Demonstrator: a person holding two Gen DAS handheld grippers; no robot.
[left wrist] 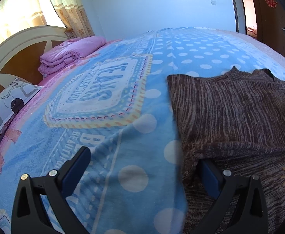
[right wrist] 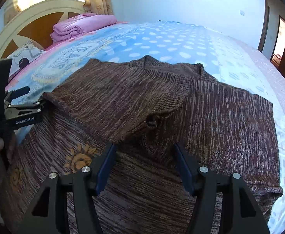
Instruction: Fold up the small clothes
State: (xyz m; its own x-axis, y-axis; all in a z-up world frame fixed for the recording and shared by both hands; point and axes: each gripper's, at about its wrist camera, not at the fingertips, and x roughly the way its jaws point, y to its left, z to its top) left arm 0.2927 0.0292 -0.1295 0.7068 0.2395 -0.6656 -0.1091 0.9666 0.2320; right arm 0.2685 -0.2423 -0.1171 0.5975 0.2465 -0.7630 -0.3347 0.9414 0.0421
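Bedding fills the room's centre: a blue polka-dot blanket (left wrist: 134,89) covers the bed, backed by a cream and brown headboard (right wrist: 31,17). Folded pink quilt (right wrist: 80,26) lies at the head end, with a patterned pillow (left wrist: 8,105) beside it. Curtains (left wrist: 72,9) hang behind the headboard; a brown door (left wrist: 269,19) stands open at the far corner.

Brown knit sweater (right wrist: 220,113) lies flat on the blanket, one sleeve (right wrist: 123,97) folded across the body (cuff near the middle). Nothing blocks access to the garment.

Left gripper (left wrist: 142,167) is at the sweater's left edge, jaws wide apart; one finger (left wrist: 210,177) sits tucked under the folded fabric edge, the other over bare blanket. Right gripper (right wrist: 144,165) is poised over the sweater's lower body just below the folded cuff, jaws apart, nothing clamped between them.
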